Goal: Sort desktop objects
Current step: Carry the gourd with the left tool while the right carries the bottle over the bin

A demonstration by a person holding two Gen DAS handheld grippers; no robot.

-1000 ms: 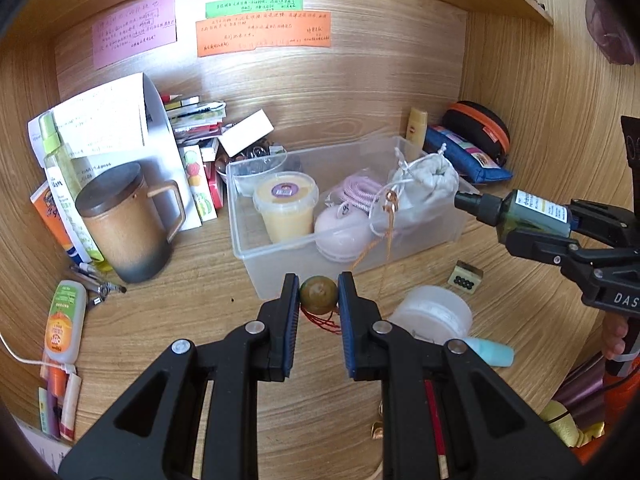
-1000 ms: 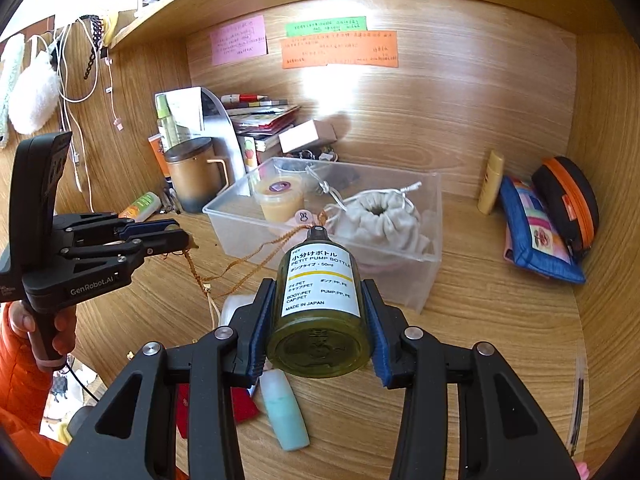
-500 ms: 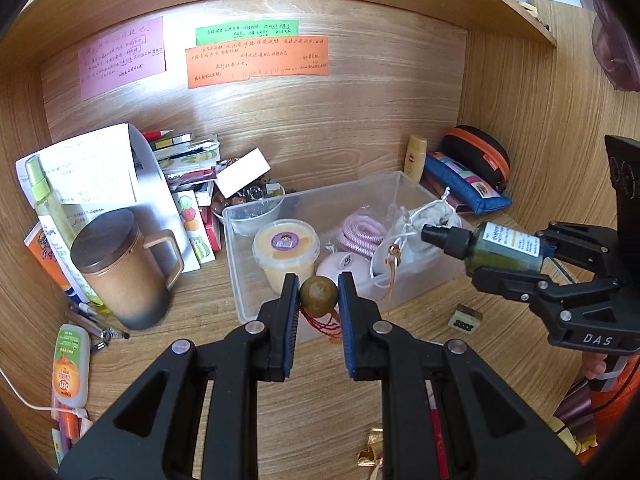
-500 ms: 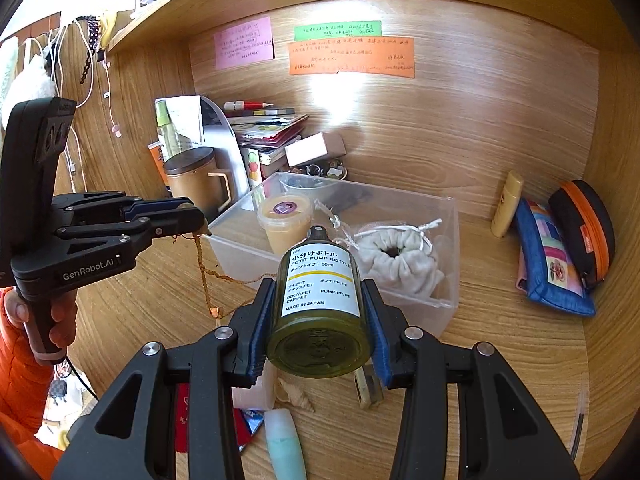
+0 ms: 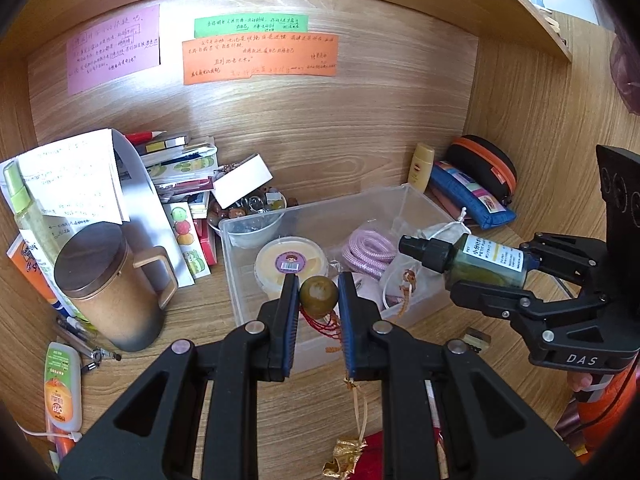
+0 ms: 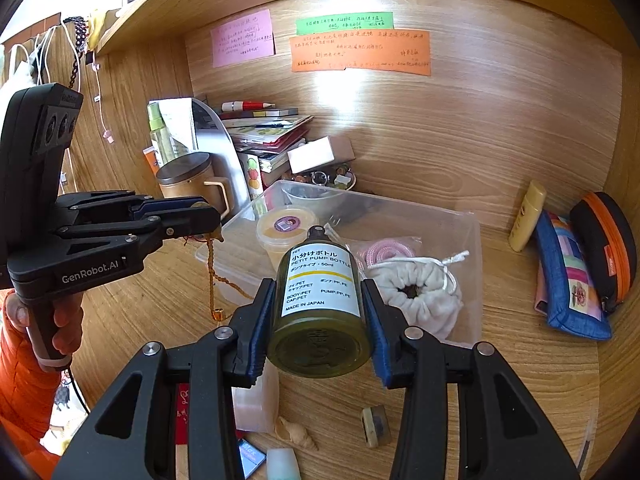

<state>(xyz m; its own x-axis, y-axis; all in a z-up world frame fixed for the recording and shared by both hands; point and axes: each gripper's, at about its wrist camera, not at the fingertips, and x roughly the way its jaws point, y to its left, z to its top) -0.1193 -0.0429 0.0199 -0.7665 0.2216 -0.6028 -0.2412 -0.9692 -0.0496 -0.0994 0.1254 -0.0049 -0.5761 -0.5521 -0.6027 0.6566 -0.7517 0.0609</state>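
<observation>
My left gripper (image 5: 319, 294) is shut on a round olive-brown bead (image 5: 319, 291) with red and orange cords dangling below it; in the right wrist view that gripper (image 6: 206, 216) hovers at the left, its cord (image 6: 211, 272) hanging down. My right gripper (image 6: 320, 300) is shut on a green pump bottle (image 6: 320, 304) with a white label and black cap. In the left wrist view the bottle (image 5: 476, 260) hangs over the right part of the clear plastic box (image 5: 240, 256). The box holds a yellow tub (image 5: 291, 262), a pink coil (image 5: 368, 246) and a white drawstring pouch (image 6: 420, 300).
A brown lidded mug (image 5: 108, 292) stands left of the box, backed by papers and books (image 5: 176, 176). A blue pouch (image 6: 568, 276), an orange-trimmed case (image 6: 604, 240) and a yellow tube (image 6: 528, 216) lie at the right. A small stamp (image 6: 376, 426) and a shell (image 6: 296, 432) rest on the near desk.
Both grippers have risen and drawn back a little from the box. The cord that trailed on the desk now hangs free under the left gripper. Neither grip changed.
</observation>
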